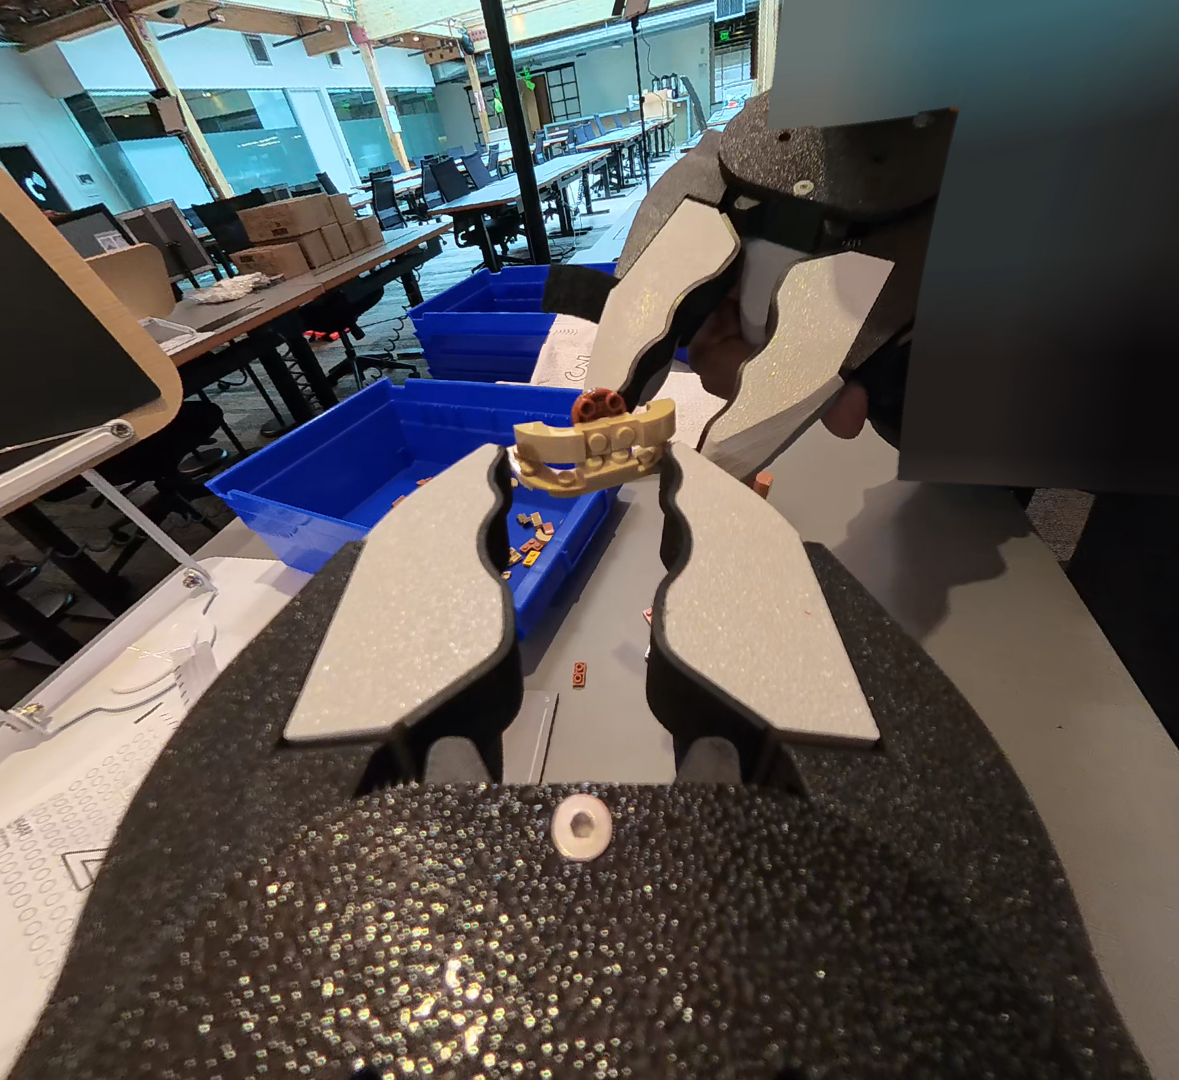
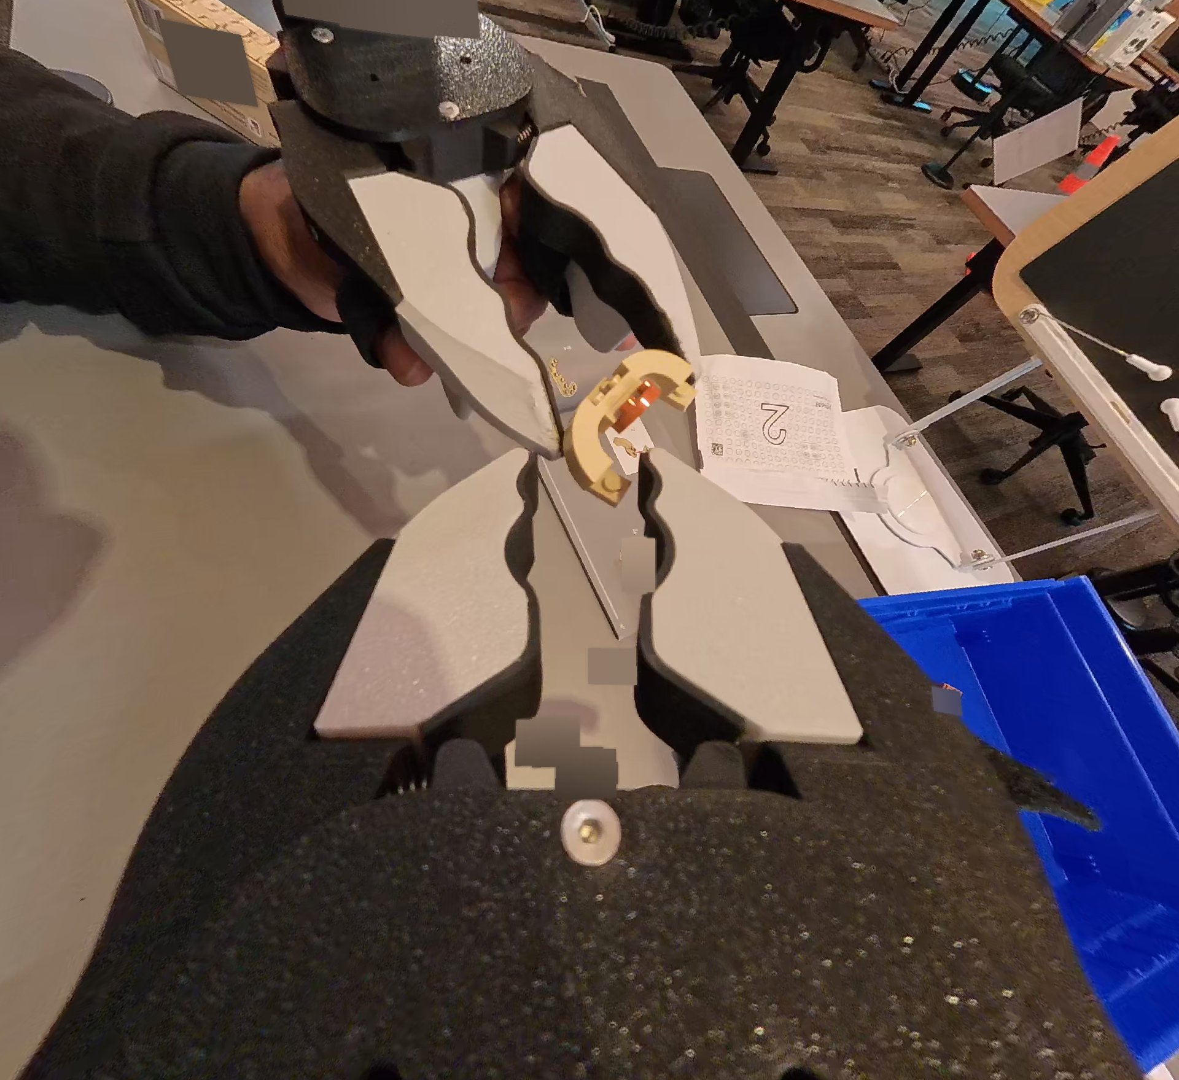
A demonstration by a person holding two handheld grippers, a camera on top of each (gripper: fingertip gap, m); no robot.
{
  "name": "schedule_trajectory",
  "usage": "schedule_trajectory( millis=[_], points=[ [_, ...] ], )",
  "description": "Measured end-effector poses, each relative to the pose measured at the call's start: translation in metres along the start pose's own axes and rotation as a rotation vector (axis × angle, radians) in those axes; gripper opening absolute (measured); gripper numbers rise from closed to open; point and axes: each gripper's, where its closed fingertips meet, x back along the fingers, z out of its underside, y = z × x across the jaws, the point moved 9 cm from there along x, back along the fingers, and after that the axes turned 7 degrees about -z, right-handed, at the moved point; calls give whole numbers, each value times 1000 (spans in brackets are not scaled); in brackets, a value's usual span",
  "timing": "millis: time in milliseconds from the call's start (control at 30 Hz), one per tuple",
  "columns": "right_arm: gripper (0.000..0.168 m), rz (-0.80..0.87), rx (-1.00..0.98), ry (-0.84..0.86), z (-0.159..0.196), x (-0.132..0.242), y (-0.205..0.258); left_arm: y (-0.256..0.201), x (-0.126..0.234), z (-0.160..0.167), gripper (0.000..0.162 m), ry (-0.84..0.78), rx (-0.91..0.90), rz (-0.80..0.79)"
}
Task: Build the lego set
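Gripping the tan curved lego assembly (image 1: 593, 456) by its two ends, the left gripper (image 1: 584, 466) held it above the grey table (image 1: 893, 603), its fingers parted only as wide as the piece. The right gripper (image 2: 584, 462) stood with its fingers parted; in the left wrist view its tips seemed to pinch a small round reddish-brown lego piece (image 1: 596, 405) against the assembly's top edge, though the contact itself was hard to make out. A lone brown two-stud plate (image 1: 578, 673) lay on the table beneath. Beyond, an open blue plastic bin (image 1: 306, 475) held a scatter of small tan, brown and orange pieces (image 1: 533, 532), partly hidden by the left finger. More blue bins (image 1: 485, 322) stood stacked farther back. In the right wrist view, a white printed paper sheet (image 2: 775, 430) lay past the assembly.
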Motion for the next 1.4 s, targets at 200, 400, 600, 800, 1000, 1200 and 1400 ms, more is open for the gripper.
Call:
schedule_trajectory(
  millis=[200, 400, 600, 800, 1000, 1200, 1400],
  points=[
    [30, 28, 55, 9, 1, 3, -2, 1, 1, -1, 44, 16, -2, -6],
    [37, 114, 378, 45, 1, 10, 3, 4, 2, -1, 44, 81, 21, -10],
    [32, 138, 464, 55, 5, 2, 6, 5, 0, 3, 44, 121, 75, 7],
    [19, 157, 504, 34, 5, -1, 8, 9, 4, 0, 44, 77, 169, 60],
    [11, 204, 562, 3, 3, -1, 11, 9, 5, -1, 44, 53, 187, 104],
    [9, 220, 595, -2, 3, -2, 13, 9, 7, -2, 44, 49, 180, 115],
    [8, 242, 644, 0, 3, -2, 14, 9, 7, -3, 44, 44, 176, 116]
  ],
)
